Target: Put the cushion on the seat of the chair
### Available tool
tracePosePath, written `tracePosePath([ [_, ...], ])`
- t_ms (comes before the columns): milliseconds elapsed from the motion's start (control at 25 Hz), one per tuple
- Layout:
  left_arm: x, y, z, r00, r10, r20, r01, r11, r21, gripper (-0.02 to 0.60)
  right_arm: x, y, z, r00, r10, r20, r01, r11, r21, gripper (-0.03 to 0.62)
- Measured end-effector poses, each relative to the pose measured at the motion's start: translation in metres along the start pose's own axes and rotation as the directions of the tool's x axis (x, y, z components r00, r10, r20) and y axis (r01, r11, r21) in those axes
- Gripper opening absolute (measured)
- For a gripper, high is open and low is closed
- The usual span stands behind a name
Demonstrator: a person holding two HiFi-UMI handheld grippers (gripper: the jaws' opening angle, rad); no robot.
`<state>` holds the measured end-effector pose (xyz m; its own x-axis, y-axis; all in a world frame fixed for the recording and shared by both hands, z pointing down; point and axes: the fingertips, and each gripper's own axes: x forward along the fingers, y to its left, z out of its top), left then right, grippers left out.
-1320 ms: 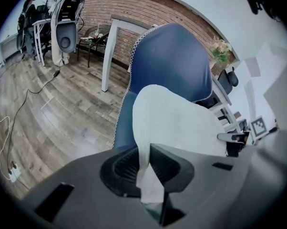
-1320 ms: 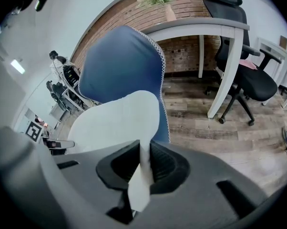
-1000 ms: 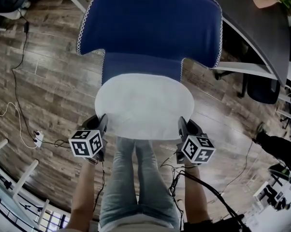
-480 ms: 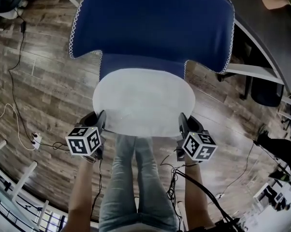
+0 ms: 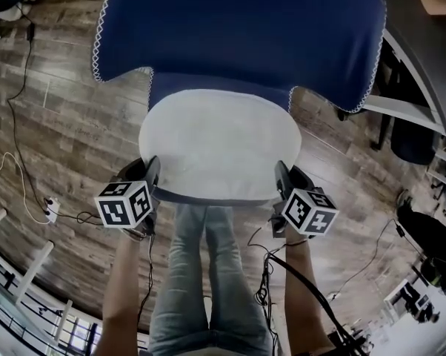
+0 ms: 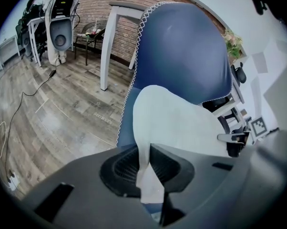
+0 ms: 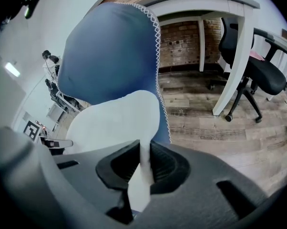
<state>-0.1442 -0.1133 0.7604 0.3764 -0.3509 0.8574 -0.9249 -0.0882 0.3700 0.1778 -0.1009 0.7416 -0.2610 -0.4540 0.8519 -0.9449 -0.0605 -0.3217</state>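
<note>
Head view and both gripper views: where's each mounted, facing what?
Head view: on the person's head, facing steeply down at chair and cushion; shows forearms, legs, left gripper, right gripper.
Left gripper view: on that gripper, along its jaws shut on the cushion's edge; own jaws show.
Right gripper view: same, opposite edge.
Shared: all show cushion and chair.

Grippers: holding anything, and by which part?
Yes, the white cushion. The left gripper has its jaws shut on the cushion's left edge, and the right gripper has its jaws shut on the right edge.
</note>
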Motion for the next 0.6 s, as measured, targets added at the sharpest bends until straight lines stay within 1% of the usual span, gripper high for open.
tracePosePath([
  [240, 0.01, 0.005, -0.002, 0.999, 0.026, -0.028, -0.026, 1.0, -0.012, 0.048, 0.014, -0.004, 0.001, 1.0, -0.007, -0.028, 0.006, 1.0, -0.018, 0.052],
  [600, 0.022, 0.013, -0.004, 0.998, 0.053, -0.036, -0.052, 0.999, 0.012, 0.054, 0.029, -0.01, -0.002, 0.998, -0.04, -0.048, 0.039, 0.999, -0.02, 0.06],
])
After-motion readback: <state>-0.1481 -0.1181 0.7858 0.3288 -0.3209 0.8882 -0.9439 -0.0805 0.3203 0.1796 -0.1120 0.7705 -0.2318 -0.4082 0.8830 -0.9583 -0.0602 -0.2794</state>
